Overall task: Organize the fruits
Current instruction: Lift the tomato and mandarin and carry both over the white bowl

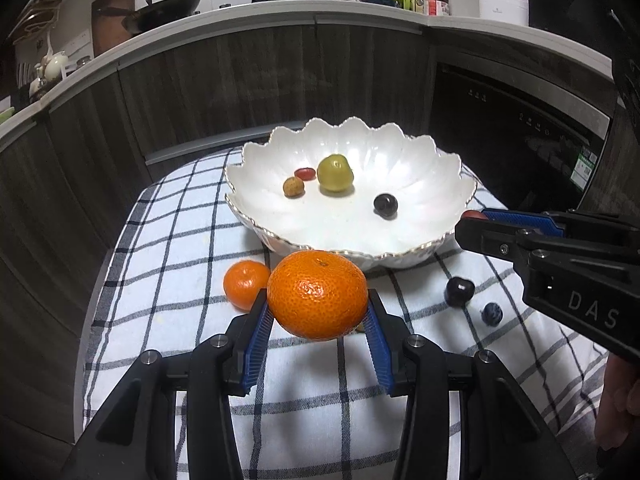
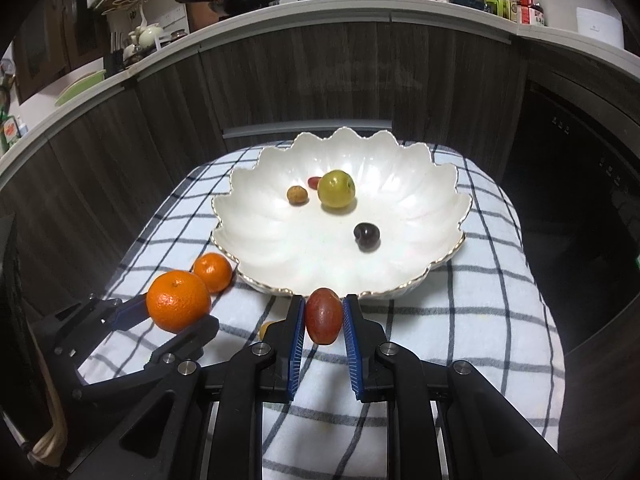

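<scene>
Fingers (image 1: pixel 256 336) hover over checkered cloth (image 1: pixel 168 240) before dark wood-grain cabinets (image 1: pixel 240 80).

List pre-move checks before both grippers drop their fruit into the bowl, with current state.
1. Left gripper clamped on large orange: ok.
2. Right gripper clamped on red fruit: ok.
3. Both fruits lifted off the checked cloth: ok.
4. White bowl has free floor near the front: ok.
5. Dark fruit in bowl clear of the drop spots: cannot tell.
6. Grippers apart from each other: ok.
</scene>
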### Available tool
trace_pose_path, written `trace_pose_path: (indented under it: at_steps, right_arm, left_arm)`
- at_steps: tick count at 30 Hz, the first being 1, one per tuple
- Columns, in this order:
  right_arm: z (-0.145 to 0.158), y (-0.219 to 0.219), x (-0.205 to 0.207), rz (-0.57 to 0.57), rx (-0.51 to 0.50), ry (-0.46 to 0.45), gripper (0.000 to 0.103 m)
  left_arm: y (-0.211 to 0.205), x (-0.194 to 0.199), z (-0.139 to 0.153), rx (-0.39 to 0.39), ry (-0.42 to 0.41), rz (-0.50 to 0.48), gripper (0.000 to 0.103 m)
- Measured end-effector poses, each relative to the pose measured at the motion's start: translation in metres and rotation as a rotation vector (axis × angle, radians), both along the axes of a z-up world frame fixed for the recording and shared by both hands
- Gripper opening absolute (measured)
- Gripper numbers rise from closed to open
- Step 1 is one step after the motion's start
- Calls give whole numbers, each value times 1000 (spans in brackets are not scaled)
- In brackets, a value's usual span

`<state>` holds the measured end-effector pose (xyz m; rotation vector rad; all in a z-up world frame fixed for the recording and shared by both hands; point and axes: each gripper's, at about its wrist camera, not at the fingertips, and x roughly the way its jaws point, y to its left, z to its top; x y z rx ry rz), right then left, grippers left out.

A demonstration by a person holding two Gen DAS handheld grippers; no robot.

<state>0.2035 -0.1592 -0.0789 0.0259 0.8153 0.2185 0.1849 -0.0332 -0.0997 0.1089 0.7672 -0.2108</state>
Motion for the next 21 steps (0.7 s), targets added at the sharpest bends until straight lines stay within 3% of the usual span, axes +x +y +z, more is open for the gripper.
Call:
trace_pose_path:
  at_steps: [21]
  right_arm:
    - [32, -20, 20, -54, 9, -45, 21]
  left_arm:
    - [-12, 31, 36, -31, -51, 5, 44]
